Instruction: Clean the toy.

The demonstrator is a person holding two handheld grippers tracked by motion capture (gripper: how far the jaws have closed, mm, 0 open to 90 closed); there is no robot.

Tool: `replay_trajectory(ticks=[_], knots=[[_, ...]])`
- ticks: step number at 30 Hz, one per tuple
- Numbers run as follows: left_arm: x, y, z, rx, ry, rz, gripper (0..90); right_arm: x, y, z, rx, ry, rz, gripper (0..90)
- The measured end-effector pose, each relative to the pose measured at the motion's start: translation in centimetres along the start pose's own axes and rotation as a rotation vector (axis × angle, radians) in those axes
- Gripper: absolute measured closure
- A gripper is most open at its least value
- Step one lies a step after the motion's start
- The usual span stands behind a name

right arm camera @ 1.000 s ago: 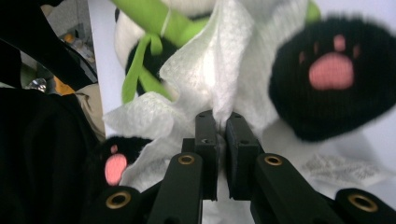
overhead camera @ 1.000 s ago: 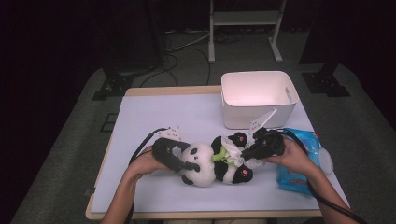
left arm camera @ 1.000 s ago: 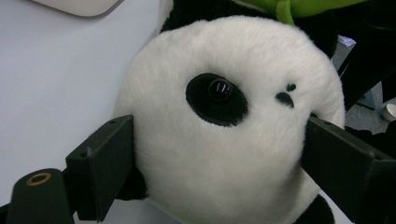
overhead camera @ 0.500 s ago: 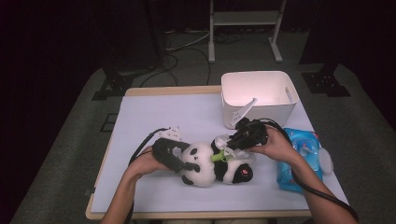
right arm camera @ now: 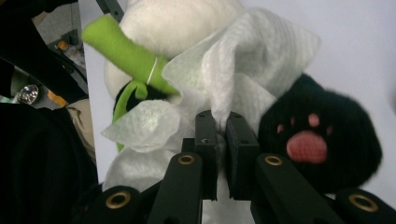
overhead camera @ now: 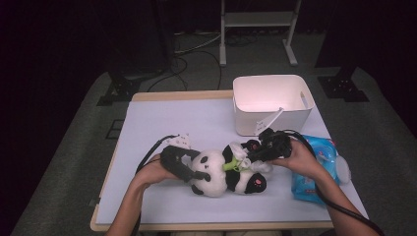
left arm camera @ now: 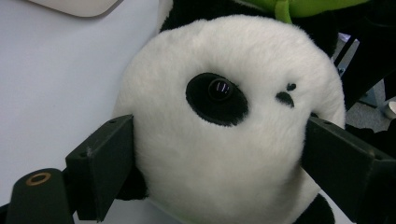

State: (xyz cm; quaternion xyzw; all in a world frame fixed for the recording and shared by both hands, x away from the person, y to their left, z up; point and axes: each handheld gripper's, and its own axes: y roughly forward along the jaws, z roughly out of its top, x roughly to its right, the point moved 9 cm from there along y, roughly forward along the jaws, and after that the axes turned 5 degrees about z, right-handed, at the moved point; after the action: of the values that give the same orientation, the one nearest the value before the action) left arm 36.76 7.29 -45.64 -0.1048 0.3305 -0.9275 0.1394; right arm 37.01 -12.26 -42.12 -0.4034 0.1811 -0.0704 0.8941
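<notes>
A black-and-white panda plush (overhead camera: 219, 173) lies on its side on the white table (overhead camera: 167, 123), holding a green bamboo stalk (overhead camera: 230, 166). My left gripper (overhead camera: 195, 173) is shut on the panda's head (left arm camera: 224, 140), one jaw pressed into each side of it. My right gripper (overhead camera: 254, 153) comes in from the right over the panda's belly. Its jaws (right arm camera: 222, 123) are shut on a crumpled white wipe (right arm camera: 252, 60), which rests against the white fur beside the bamboo (right arm camera: 126, 51) and a black foot with a pink paw pad (right arm camera: 322, 135).
A white plastic bin (overhead camera: 270, 101) stands at the back right, close behind my right hand. A blue pack of wipes (overhead camera: 314, 169) lies at the right edge under that forearm. Cables trail from both grippers.
My right gripper has moved left and a little toward the bin across the panda's lower body, with the wipe in it. The left gripper and the panda's head have stayed put.
</notes>
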Motion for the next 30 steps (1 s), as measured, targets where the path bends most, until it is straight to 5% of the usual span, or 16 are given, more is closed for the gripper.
replay_trajectory(ticks=[14, 30], knots=[[0.1, 0.1, 0.1, -0.001, 0.002, 0.003, 11.9, -0.5, -0.4, -4.1, 0.039, 0.079, 0.041, 84.0], [0.0, 0.0, 0.0, -0.007, -0.001, 0.002, 11.9, 0.0, -3.1, -0.7, 0.076, 0.025, -0.039, 84.0]])
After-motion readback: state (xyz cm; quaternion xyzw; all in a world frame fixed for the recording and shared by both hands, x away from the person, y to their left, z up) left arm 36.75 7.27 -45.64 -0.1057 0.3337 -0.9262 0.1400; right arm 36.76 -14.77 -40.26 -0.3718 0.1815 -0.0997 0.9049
